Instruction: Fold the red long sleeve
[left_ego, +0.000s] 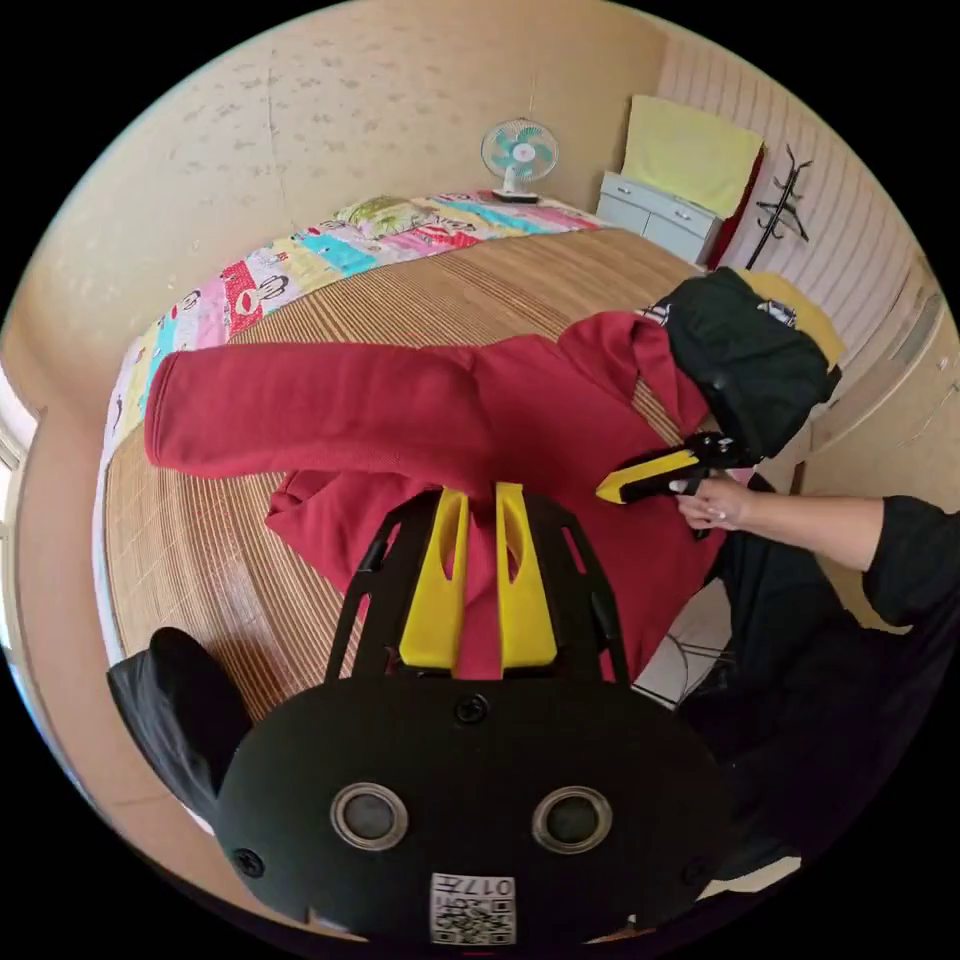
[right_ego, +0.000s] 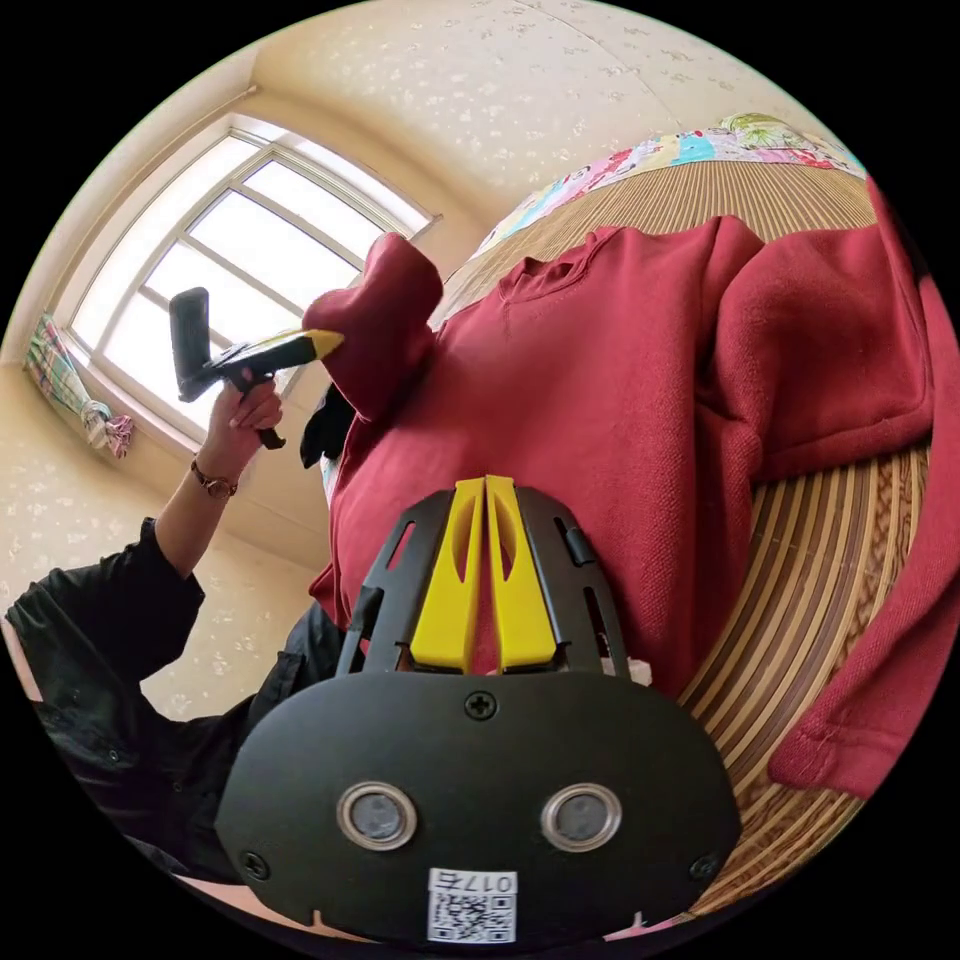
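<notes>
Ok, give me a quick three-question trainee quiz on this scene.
1. True or false: the shirt lies on a bare floor.
2. In the left gripper view, what stands at the far end of the bed? A) fan B) lamp C) television
3. Fill in: the left hand-held gripper grips the shirt's ____.

Key: 1 false, it lies on a mat. 2 A. 3 sleeve.
</notes>
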